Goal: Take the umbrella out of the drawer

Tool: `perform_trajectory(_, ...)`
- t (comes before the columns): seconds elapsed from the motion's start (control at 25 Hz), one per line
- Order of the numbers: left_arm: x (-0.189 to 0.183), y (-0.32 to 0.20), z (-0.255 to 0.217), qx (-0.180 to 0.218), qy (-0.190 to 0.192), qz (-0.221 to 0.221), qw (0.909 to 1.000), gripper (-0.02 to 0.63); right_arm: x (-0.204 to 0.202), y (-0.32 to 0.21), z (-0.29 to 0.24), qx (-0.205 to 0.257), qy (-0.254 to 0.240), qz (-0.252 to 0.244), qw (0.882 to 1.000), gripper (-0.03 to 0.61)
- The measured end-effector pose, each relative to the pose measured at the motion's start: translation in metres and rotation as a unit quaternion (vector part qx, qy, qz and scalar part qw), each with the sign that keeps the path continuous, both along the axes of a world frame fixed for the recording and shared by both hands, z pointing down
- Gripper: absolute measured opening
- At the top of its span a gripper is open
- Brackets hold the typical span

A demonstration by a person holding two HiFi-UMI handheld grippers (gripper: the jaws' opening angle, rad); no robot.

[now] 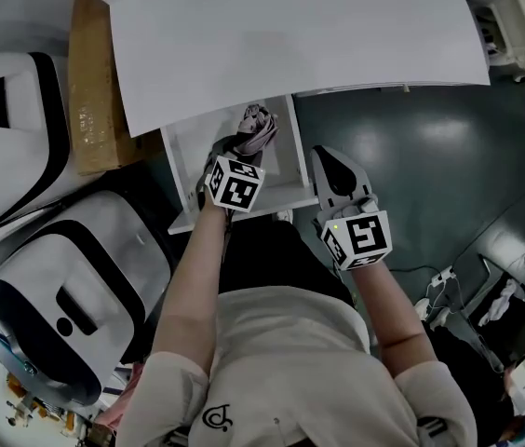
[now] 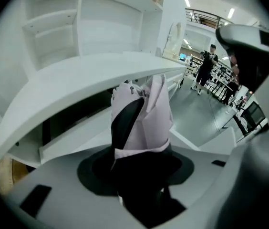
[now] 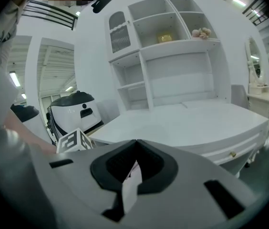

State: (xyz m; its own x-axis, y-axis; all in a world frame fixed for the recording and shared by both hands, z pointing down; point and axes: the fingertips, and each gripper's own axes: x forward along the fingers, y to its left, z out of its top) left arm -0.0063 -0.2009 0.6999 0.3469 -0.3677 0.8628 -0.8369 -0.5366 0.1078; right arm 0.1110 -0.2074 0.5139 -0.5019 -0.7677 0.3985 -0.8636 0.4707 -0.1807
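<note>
A folded pale-lilac umbrella (image 1: 256, 127) with a dark strap stands tilted over the open white drawer (image 1: 184, 220), which is pulled out from under the white desk top (image 1: 290, 35). My left gripper (image 1: 233, 153) is shut on the umbrella's lower end. In the left gripper view the umbrella (image 2: 146, 118) rises from between the dark pads of the left gripper (image 2: 141, 168), with the desk's edge (image 2: 91, 75) behind it. My right gripper (image 1: 329, 155) hovers to the right of the drawer's front corner. Its jaws meet at the tips with nothing in them (image 3: 135, 142).
Two large white-and-black machines (image 1: 67, 287) (image 1: 11, 128) stand at the left, beside a brown board (image 1: 90, 82). Dark floor (image 1: 430, 156) lies to the drawer's right. A white shelf hutch (image 3: 172, 46) sits on the desk. People (image 2: 205, 68) stand far off in the hall.
</note>
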Motion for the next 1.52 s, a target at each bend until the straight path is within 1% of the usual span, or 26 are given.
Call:
perform_trajectory(0.2, 0.005, -0.006, -0.054, 0.061, 0.014, 0.016, 0.9979, 0.225, -0.005, 0.009, -0.022, 0.018, 0.008, -0.017, 1.0, 0.006)
perform_trajectory(0.36, 0.01, -0.01, -0.103, 0.11, 0.037, 0.016, 0.9931, 0.225, -0.009, 0.012, -0.047, 0.04, 0.003, -0.027, 0.999, 0.006)
perform_trajectory(0.52, 0.008, -0.017, -0.153, 0.162, 0.061, 0.011, 0.9848, 0.225, -0.015, 0.01, -0.067, 0.055, 0.011, -0.035, 0.998, 0.006)
perform_trajectory(0.64, 0.003, -0.023, -0.194, 0.207, 0.073, 0.006, 0.9756, 0.225, -0.02, 0.007, -0.085, 0.073, 0.014, -0.043, 0.996, 0.006)
perform_trajectory(0.84, -0.002, -0.03, -0.271, 0.285, 0.106, -0.008, 0.9526, 0.225, -0.029, 0.004, -0.119, 0.102, 0.014, -0.059, 0.993, 0.006)
perform_trajectory(0.96, -0.009, -0.032, -0.311, 0.328, 0.115, -0.013, 0.9375, 0.225, -0.034, 0.0, -0.141, 0.123, 0.018, -0.061, 0.99, 0.006)
perform_trajectory(1.08, -0.019, -0.032, -0.352, 0.374, 0.121, -0.02, 0.9193, 0.225, -0.038, -0.003, -0.168, 0.147, 0.011, -0.06, 0.987, 0.006)
perform_trajectory(1.24, -0.04, -0.025, -0.402, 0.433, 0.135, -0.044, 0.8902, 0.225, -0.049, -0.006, -0.197, 0.174, 0.002, -0.074, 0.982, 0.006)
perform_trajectory(1.32, -0.053, -0.018, -0.422, 0.454, 0.14, -0.058, 0.8783, 0.225, -0.056, -0.006, -0.21, 0.189, -0.004, -0.086, 0.978, 0.006)
perform_trajectory(1.44, -0.076, -0.009, -0.441, 0.475, 0.134, -0.08, 0.8658, 0.225, -0.062, -0.005, -0.23, 0.214, -0.015, -0.089, 0.973, 0.006)
perform_trajectory(1.52, -0.093, 0.001, -0.451, 0.489, 0.128, -0.094, 0.8575, 0.225, -0.068, -0.002, -0.236, 0.219, -0.024, -0.087, 0.972, 0.006)
